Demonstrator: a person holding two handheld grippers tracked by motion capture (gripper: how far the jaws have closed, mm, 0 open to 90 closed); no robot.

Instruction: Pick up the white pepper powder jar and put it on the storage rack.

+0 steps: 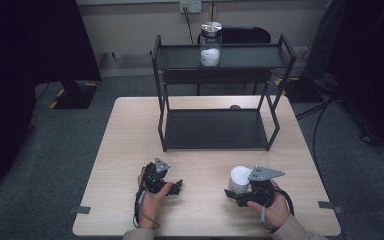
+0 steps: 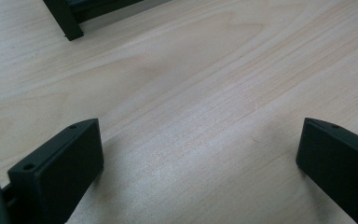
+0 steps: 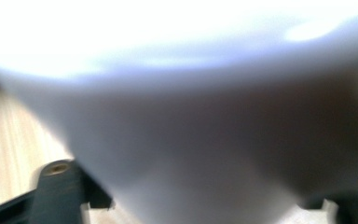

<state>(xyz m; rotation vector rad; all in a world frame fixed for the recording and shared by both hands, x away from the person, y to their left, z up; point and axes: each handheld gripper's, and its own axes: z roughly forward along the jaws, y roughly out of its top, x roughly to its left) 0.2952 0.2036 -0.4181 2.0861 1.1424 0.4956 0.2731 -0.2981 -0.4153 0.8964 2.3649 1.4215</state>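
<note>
High view: I see a white cup [image 1: 240, 178] standing on the table [image 1: 125, 150] near its front edge, right of centre, just in front of my right gripper [image 1: 237, 196]. In the right gripper view the cup [image 3: 191, 140] is blurred and very close, a plain white wall widening upward, seated between the two black jaws; whether the jaws press it I cannot tell. My left gripper [image 1: 176, 187] rests low over the table left of centre, well apart from the cup. In the left gripper view its jaws stand spread wide over bare wood [image 2: 191, 93], nothing between them.

The table is pale wood grain. A black two-tier rack [image 1: 220, 90] stands at its far half; a foot [image 2: 67, 21] of it shows in the left gripper view. On the upper shelf stands a clear jar [image 1: 211, 45] with a metal lid and white contents. Beyond: grey carpet [image 1: 45, 150], dark drapes at both sides, a wall socket [image 1: 190, 6].
</note>
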